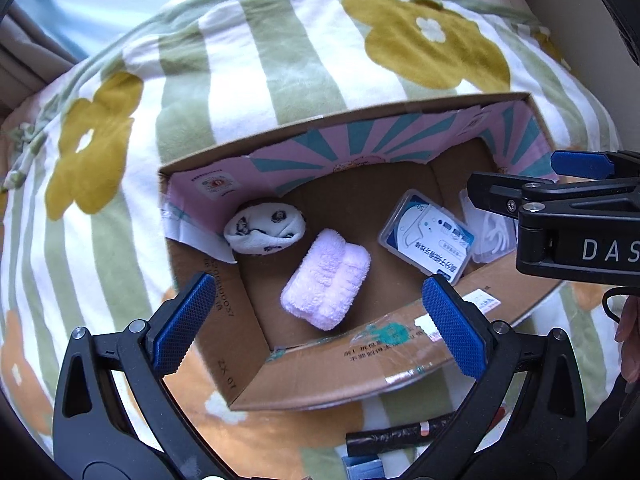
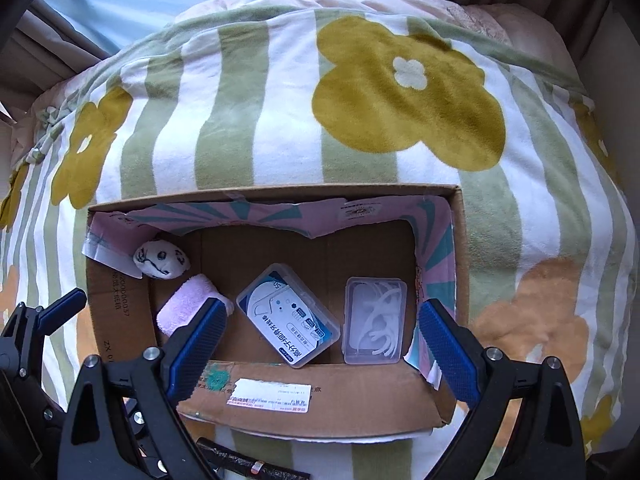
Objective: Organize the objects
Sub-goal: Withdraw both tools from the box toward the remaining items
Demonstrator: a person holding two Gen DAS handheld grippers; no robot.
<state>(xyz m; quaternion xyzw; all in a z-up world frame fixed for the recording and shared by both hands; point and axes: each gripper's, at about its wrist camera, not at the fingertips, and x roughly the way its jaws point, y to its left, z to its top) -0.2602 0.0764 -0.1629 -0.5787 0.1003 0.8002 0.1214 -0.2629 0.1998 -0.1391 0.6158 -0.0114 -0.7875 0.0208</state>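
Left wrist view: cardboard box [image 1: 320, 376] being framed on blanket [image 1: 240, 80]; left gripper [image 1: 320, 320] being held wide, empty. Right gripper [image 2: 320, 344] also being held wide, empty, above box near wall. Inside: sock ball [image 2: 162, 259] far left, pink towel [image 1: 325, 278] beside it, labelled case [image 2: 289, 315] centre, clear floss case [image 2: 374, 320] right. Black roll [image 1: 404, 434] being left outside, near side; likely next pick. Approach being advised low, jaws straddling roll's short axis.

Matt cardboard box [image 2: 320, 396] on plush blanket [image 2: 280, 120] holds fluffy cloth [image 1: 324, 280], glossy plastic case [image 2: 288, 316].
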